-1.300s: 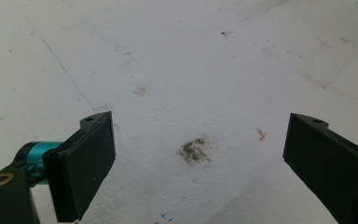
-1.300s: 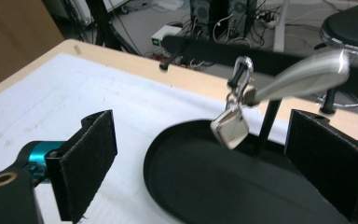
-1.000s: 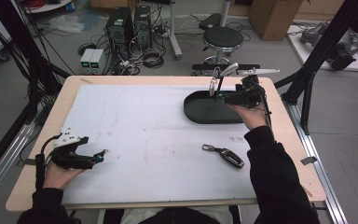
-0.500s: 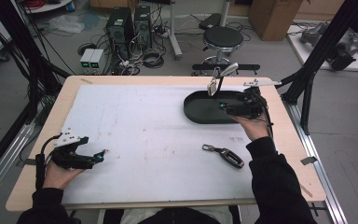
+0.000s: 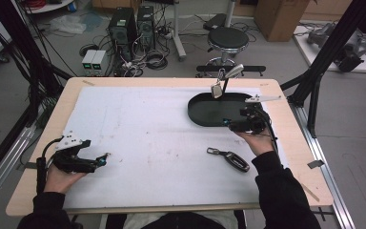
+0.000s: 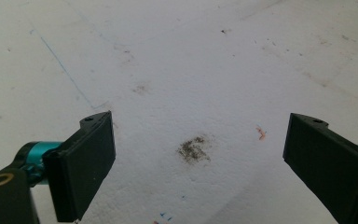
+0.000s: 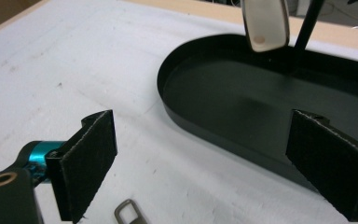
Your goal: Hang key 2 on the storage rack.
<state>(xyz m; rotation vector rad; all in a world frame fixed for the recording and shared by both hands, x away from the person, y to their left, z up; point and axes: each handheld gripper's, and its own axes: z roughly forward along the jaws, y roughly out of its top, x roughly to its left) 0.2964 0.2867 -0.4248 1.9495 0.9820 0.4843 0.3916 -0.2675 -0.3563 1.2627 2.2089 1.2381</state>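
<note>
the right gripper (image 5: 234, 125) has its jaws spread wide and empty, poised at the near rim of the one black oval tray (image 5: 205, 112), which lies just ahead between them. one car key fob (image 5: 229, 159) lies on the desk (image 5: 138, 129) near the tray's front. the left gripper (image 5: 101, 161), far from the tray, is equally wide and empty over the stained white mat (image 6: 191, 70).
</note>
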